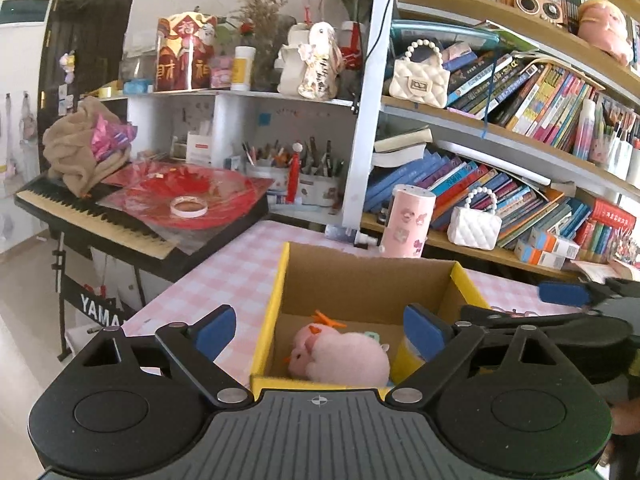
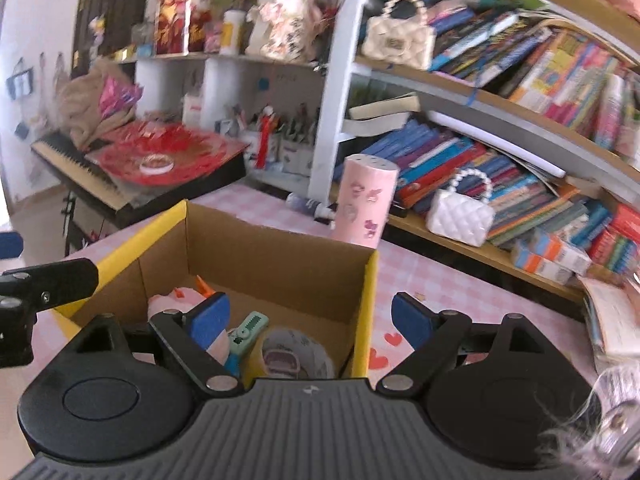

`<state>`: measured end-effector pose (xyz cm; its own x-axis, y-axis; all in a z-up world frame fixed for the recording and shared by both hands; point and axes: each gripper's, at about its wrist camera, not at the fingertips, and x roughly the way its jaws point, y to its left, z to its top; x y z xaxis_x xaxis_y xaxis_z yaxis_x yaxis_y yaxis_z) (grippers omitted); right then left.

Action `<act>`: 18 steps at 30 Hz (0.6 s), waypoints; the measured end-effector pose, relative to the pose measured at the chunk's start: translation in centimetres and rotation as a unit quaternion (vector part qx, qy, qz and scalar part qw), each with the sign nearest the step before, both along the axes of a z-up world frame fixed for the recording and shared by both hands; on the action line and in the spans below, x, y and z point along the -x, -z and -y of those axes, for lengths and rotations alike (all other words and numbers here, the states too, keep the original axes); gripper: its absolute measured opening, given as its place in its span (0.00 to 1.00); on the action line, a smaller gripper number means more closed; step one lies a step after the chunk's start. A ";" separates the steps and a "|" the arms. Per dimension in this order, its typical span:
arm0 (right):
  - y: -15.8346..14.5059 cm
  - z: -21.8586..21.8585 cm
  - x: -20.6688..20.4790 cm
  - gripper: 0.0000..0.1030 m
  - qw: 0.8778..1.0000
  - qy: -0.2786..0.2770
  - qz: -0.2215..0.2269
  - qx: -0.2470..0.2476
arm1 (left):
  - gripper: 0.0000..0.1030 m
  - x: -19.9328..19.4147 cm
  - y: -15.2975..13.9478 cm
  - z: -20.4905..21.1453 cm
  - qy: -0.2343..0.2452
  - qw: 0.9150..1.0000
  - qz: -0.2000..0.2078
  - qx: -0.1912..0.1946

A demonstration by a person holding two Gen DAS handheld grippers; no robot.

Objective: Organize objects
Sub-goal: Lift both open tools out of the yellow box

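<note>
Both grippers, left gripper (image 1: 320,330) and right gripper (image 2: 310,316), hung wide-jawed, empty, over the box (image 1: 370,276) holding the pink plush (image 1: 340,356); next item needed fetching.

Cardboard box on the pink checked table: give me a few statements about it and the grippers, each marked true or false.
1. A pink plush toy lies inside the cardboard box. True.
2. The left gripper is clamped on the plush toy. False: its jaws stand apart with nothing pressed between them.
3. The box also holds a mint-green tool and a round patterned item. True.
4. The right gripper carries the pink cylinder. False: its jaws are open and empty; the cylinder stands upright on the table behind the box.
5. The box is closed with a lid. False: it is open at the top.
</note>
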<state>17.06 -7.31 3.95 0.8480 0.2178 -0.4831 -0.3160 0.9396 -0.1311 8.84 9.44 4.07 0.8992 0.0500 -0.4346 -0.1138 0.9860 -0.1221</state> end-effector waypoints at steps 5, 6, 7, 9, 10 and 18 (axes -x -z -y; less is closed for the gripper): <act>0.3 0.4 3.7 0.85 0.999 0.036 -0.007 -0.022 | 0.90 2.3 0.7 -0.9 -0.005 1.000 -0.011 0.002; 0.6 0.4 4.4 0.85 0.999 0.040 -0.009 -0.021 | 0.90 2.7 0.9 -1.1 -0.006 1.000 -0.016 0.001; 0.9 0.3 5.1 0.85 0.999 0.042 -0.012 -0.017 | 0.90 3.1 1.1 -1.2 -0.007 1.000 -0.021 0.001; 1.5 0.0 6.5 0.85 0.999 0.043 -0.019 -0.005 | 0.90 4.0 1.6 -1.5 -0.008 0.999 -0.032 0.002; 1.9 -0.2 7.1 0.85 0.999 0.043 -0.021 0.000 | 0.91 4.4 1.8 -1.6 -0.007 0.999 -0.037 0.004; 3.2 -1.0 11.2 0.86 0.998 0.043 -0.039 0.013 | 0.91 7.2 3.3 -1.6 0.007 0.997 -0.074 0.003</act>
<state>5.83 -6.30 0.72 0.8226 0.1328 -0.5529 -0.2454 0.9601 -0.1344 1.62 11.06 0.80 0.8257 0.0343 -0.5631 -0.1164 0.9870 -0.1105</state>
